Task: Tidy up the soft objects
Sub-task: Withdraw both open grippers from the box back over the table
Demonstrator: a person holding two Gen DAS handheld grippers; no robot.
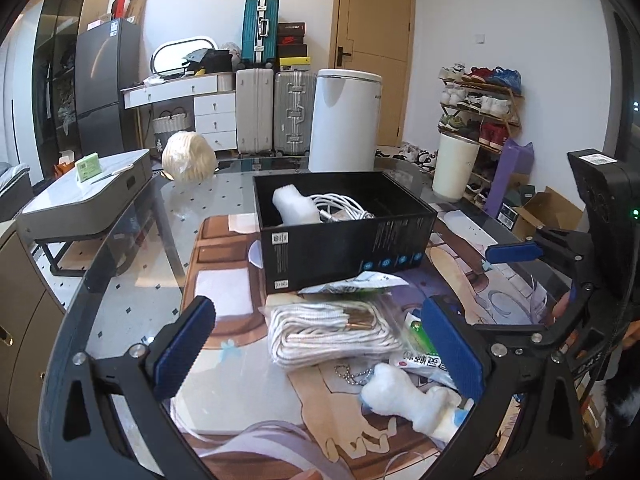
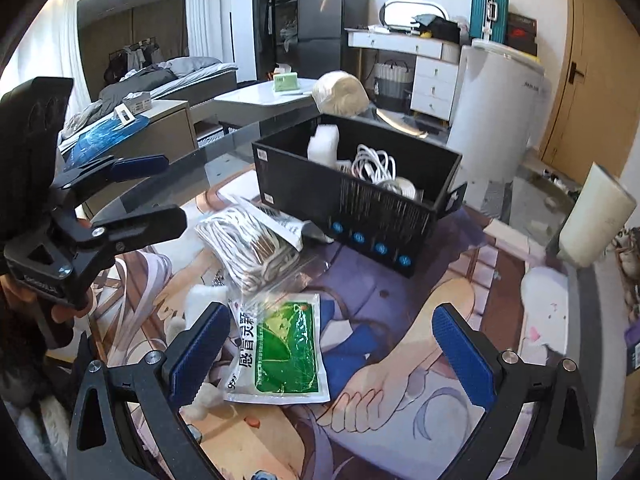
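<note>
A black box (image 1: 348, 248) (image 2: 360, 208) stands on the printed mat and holds a white foam piece (image 1: 294, 204) (image 2: 324, 146) and a white cable (image 1: 340, 204) (image 2: 374, 164). In front of it lie a bagged coil of white rope (image 1: 328, 332) (image 2: 248, 248), a green and white sachet (image 2: 280, 348) (image 1: 418, 334) and a white bone-shaped plush (image 1: 404, 400). My left gripper (image 1: 320, 360) is open above the rope. My right gripper (image 2: 332, 360) is open with the sachet by its left finger; it also shows in the left wrist view (image 1: 516, 254).
A cream cylinder (image 1: 454, 168) (image 2: 592, 228) stands at the table's right edge. A white bin (image 1: 344, 120) and suitcases (image 1: 272, 112) stand behind the glass table. A cream round bundle (image 1: 188, 156) (image 2: 340, 94) sits at the far side. A side table (image 1: 84, 196) is at left.
</note>
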